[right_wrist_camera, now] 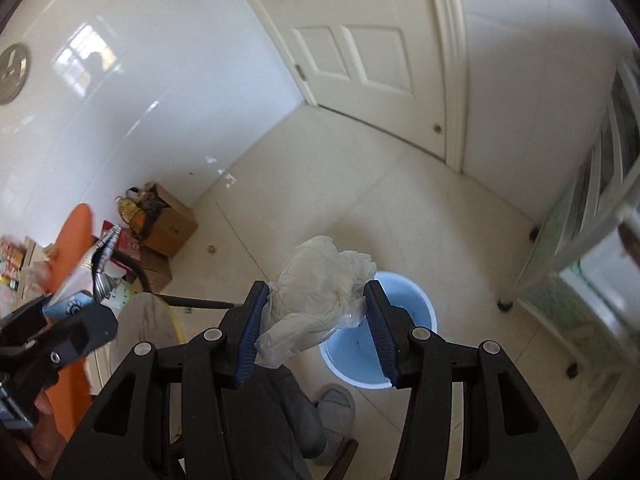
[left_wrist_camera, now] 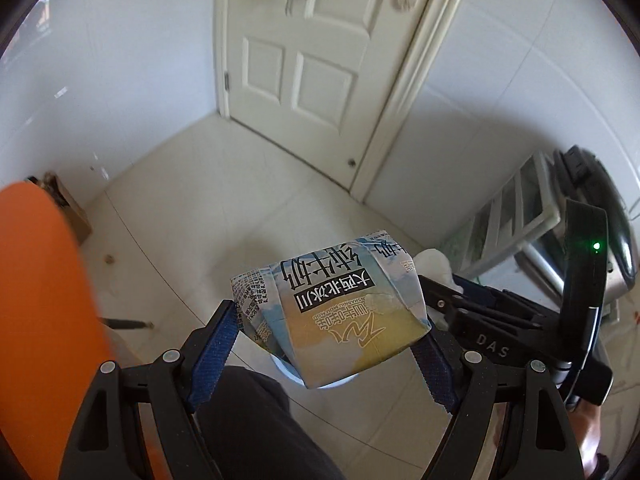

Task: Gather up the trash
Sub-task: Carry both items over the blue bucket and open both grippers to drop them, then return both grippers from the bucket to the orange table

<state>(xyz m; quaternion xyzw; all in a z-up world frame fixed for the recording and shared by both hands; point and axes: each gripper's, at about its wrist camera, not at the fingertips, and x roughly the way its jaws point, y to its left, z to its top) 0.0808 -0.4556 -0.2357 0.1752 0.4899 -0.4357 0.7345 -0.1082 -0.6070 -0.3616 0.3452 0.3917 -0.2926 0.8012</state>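
Note:
My left gripper (left_wrist_camera: 328, 332) is shut on a crumpled milk carton (left_wrist_camera: 332, 308), pale blue and yellow with black print, held between its blue pads over the floor. Below the carton a sliver of the blue bin's rim (left_wrist_camera: 288, 372) shows. My right gripper (right_wrist_camera: 316, 320) is shut on a crumpled white plastic bag (right_wrist_camera: 320, 296), held just left of and above the open blue bin (right_wrist_camera: 412, 312) on the floor. In the left wrist view the right gripper's black body (left_wrist_camera: 492, 320) sits close on the right. The left gripper's body (right_wrist_camera: 52, 340) shows at lower left in the right wrist view.
A white panelled door (left_wrist_camera: 308, 60) stands ahead in the corner. Cardboard boxes (right_wrist_camera: 168, 228) with clutter sit along the left wall. An orange chair back (left_wrist_camera: 44, 300) is at the left. A white rack (right_wrist_camera: 592, 240) stands on the right. A person's dark trouser leg (right_wrist_camera: 272, 412) and grey slipper (right_wrist_camera: 336, 404) are below.

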